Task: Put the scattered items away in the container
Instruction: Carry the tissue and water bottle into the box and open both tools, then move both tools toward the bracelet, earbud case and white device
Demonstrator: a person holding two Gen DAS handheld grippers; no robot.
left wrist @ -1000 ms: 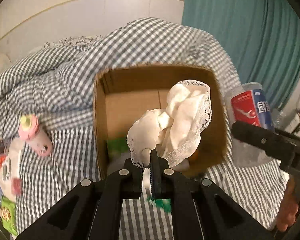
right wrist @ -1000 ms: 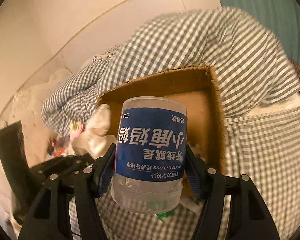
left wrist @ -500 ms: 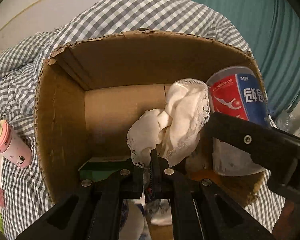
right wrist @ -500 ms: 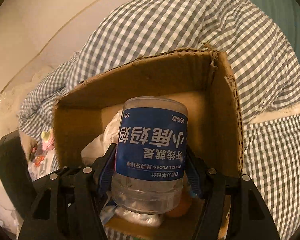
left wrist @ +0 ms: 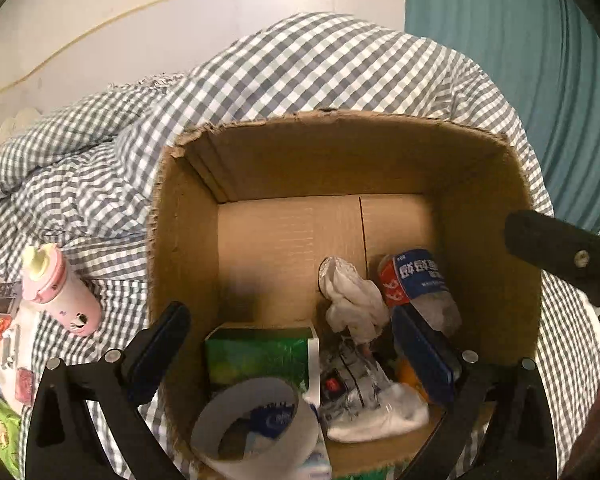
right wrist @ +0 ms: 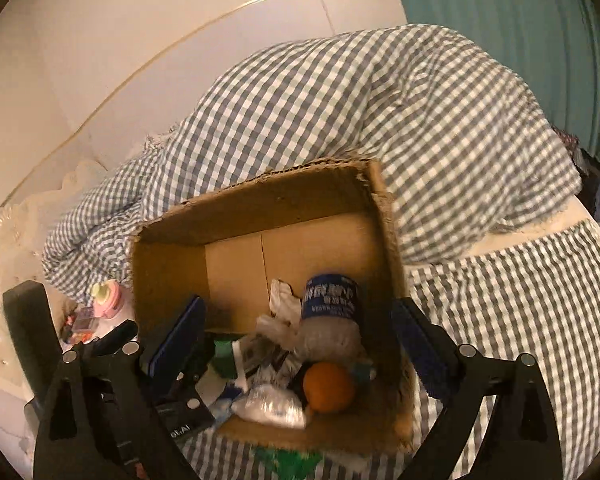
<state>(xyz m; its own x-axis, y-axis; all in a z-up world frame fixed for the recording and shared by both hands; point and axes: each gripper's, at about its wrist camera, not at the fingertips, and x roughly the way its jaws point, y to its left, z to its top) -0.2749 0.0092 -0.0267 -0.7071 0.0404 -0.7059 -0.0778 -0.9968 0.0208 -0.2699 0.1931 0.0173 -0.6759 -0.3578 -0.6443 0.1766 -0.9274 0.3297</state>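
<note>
Both the left gripper [left wrist: 296, 340] and the right gripper [right wrist: 300, 344] hang over the box [left wrist: 480, 184], jaws opening wide and gripping nothing, while the white cloth [left wrist: 352, 296] and the floss tub [right wrist: 332, 312] lie inside beside an orange [right wrist: 329, 386].

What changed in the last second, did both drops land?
Both let go: the left gripper, opening, dropped the cloth; the right gripper, opening, dropped the floss tub. Both now lie in the box. The pink bottle stayed outside.
</note>
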